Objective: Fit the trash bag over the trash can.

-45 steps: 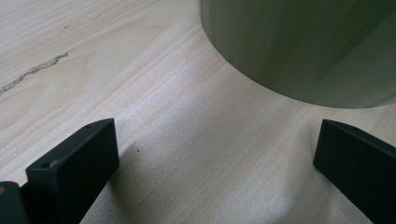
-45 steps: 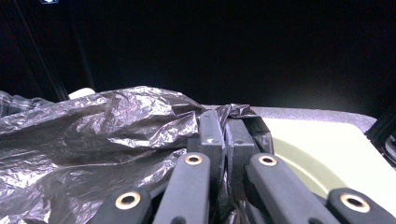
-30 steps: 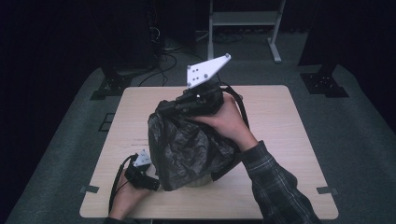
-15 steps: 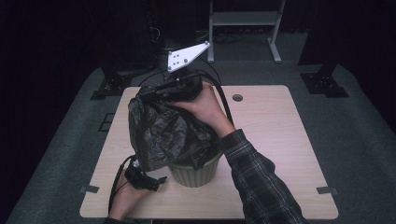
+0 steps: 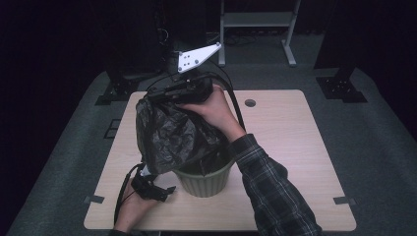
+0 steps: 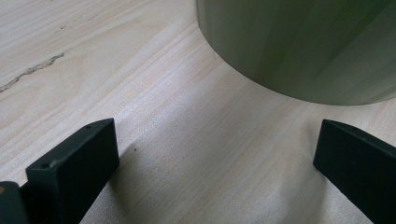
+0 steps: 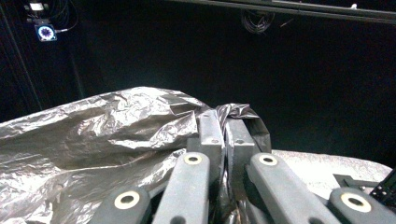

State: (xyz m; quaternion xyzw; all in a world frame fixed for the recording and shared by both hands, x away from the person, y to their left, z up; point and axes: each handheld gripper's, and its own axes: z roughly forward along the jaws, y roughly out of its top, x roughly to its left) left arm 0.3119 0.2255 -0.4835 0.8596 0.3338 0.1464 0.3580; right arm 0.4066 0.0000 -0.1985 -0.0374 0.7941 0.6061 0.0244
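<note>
Lift the black bag [image 5: 169, 137] slowly and straight up so it clears the green bin [image 5: 204, 179] without tipping it. The right claw [image 7: 223, 122] is pinched shut on the bag's edge, the bag hanging below and left of it. The left claw [image 6: 210, 163] rests wide open and empty on the surface [image 5: 290, 147], near the bin's base.
</note>
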